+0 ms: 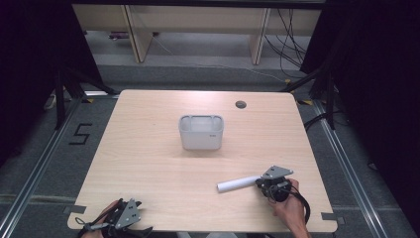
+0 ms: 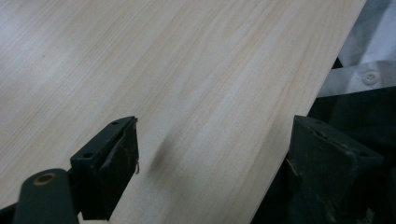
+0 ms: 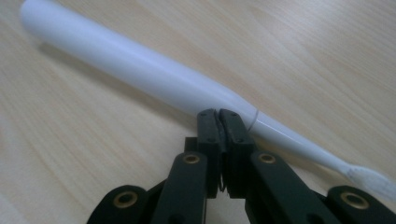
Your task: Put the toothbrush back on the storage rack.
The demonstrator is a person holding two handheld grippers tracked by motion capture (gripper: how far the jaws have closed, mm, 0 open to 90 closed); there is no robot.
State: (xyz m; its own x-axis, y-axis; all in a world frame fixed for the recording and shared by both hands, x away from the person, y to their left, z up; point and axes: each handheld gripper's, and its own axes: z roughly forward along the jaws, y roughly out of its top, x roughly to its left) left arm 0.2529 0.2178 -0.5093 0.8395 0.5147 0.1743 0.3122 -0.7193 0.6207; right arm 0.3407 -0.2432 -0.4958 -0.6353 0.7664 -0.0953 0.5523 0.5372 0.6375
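R claw [image 3: 219,114] jaws together, touching white toothbrush [image 3: 140,70] lying just ahead; L claw [image 2: 210,140] apart.

A pale wooden worktop [image 1: 148,148] is carrying a grey open-topped bin [image 1: 201,132], which is standing upright near its middle. Nearer the person than the bin and to its right, a white cylindrical object [image 1: 237,184] is lying on the wood, its near end meeting the right claw [image 1: 262,182]. Nearer still and left of the bin, the left claw [image 1: 124,220] is sitting at the worktop's edge.
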